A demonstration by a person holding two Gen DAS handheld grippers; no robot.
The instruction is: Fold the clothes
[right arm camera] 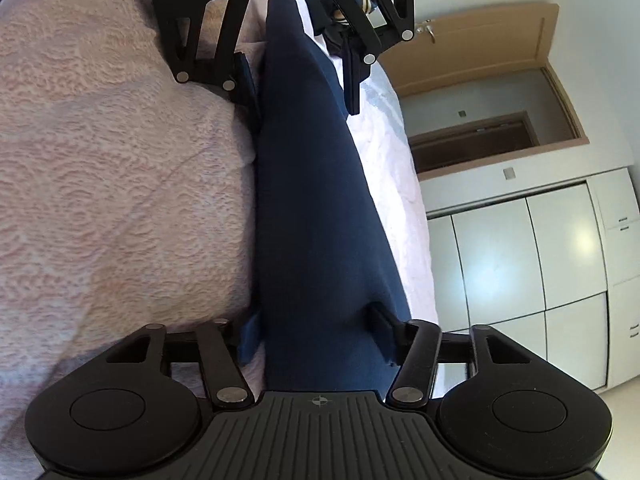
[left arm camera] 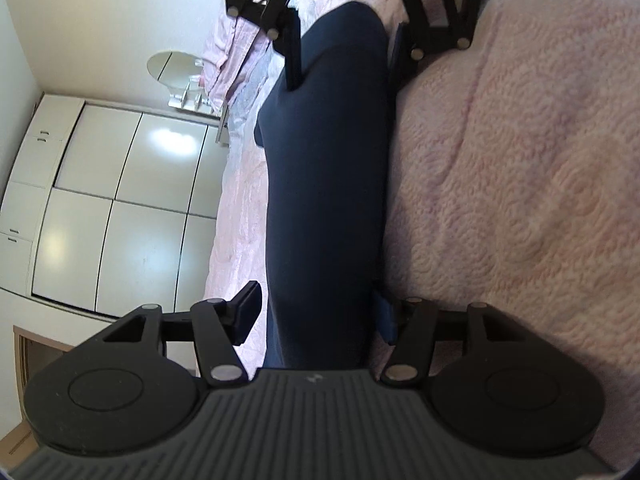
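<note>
left gripper [left arm camera: 318,312]: pinching navy garment [left arm camera: 324,184] | right gripper [right arm camera: 316,334]: pinching the same garment, opposite end | below: pink bedspread [left arm camera: 520,184]

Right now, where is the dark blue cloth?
The dark blue cloth stretches between the left tool and the right tool, beside the pink blanket on the bed.
</note>
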